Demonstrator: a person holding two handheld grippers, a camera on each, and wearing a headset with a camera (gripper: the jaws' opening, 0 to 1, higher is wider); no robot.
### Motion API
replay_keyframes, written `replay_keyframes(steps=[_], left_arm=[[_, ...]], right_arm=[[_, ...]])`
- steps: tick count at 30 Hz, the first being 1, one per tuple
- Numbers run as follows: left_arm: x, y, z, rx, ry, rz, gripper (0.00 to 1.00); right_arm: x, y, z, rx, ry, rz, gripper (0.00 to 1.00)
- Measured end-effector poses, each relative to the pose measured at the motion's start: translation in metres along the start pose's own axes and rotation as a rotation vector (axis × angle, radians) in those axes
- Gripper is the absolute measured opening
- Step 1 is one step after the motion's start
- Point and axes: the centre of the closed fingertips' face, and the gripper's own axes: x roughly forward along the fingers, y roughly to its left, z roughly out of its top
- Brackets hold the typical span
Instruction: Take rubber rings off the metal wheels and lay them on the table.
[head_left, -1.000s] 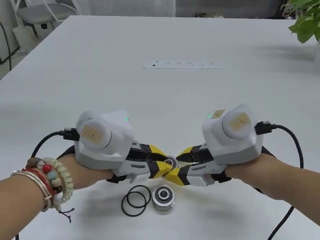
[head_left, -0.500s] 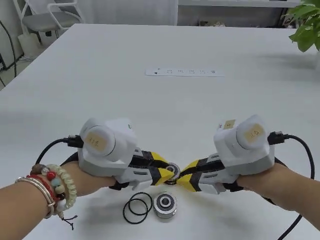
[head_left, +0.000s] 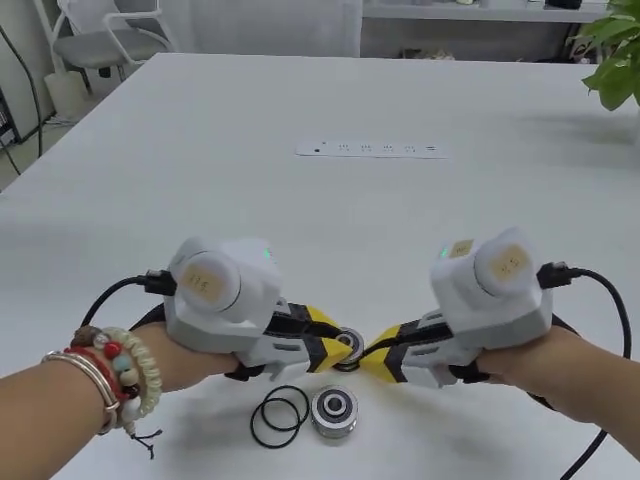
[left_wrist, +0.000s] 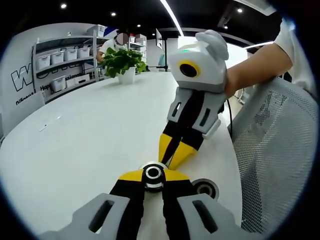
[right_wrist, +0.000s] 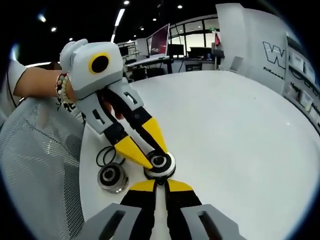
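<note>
The wheel in play (left_wrist: 153, 175) is lifted off the surface, and there's a dark band round its rim, so by the look of it this one's rubber ring is not off yet. The left gripper (right_wrist: 152, 155) has its jaws clamped on that wheel, yellow tips pressing either side of it. In comes the right gripper (left_wrist: 170, 157) from the opposite side, jaws drawn together with barely a slit between them and the tips right at the wheel's edge. Whether they've actually pinched the rubber, I can't tell from here.

Down below, just under the two grippers, two rubber rings (head_left: 278, 414) lie flat and overlapping on the surface (head_left: 330, 220). Right beside them sits a second metal wheel (head_left: 333, 413), lying flat and showing bright metal, so I'd call that one stripped.

So the score as I read it: two rings already laid down, and the ring on the lifted wheel still to be peeled off and set with the others.
</note>
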Motion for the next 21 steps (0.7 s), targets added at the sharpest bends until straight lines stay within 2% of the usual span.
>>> replay_keyframes(steps=[6, 8, 9, 12, 15, 18, 21], left_arm=[[-0.0002, -0.0002, -0.0001, 0.002, 0.002, 0.000, 0.08], [-0.0003, -0.0004, -0.0002, 0.003, 0.002, -0.001, 0.08], [-0.0003, -0.0005, -0.0002, 0.003, 0.002, -0.001, 0.08], [-0.0004, -0.0005, -0.0002, 0.003, 0.001, -0.001, 0.08], [-0.0004, -0.0005, -0.0002, 0.003, 0.001, -0.001, 0.08], [-0.0004, -0.0006, -0.0003, 0.003, -0.001, -0.002, 0.08], [-0.0003, -0.0007, -0.0002, 0.003, -0.001, -0.002, 0.08]], right_arm=[[-0.0018, 0.0009, 0.0000, 0.063, -0.014, 0.016, 0.03], [-0.0018, -0.0001, -0.0012, 0.075, -0.009, 0.007, 0.04], [-0.0018, -0.0001, -0.0014, 0.070, -0.010, 0.007, 0.00], [-0.0011, 0.0028, -0.0015, 0.089, -0.008, 0.018, 0.00], [0.0005, 0.0033, 0.0010, 0.080, -0.021, 0.013, 0.16], [0.0020, 0.0022, 0.0026, 0.035, -0.021, -0.012, 0.22], [0.0077, 0.0068, 0.0053, 0.008, -0.029, -0.009, 0.26]])
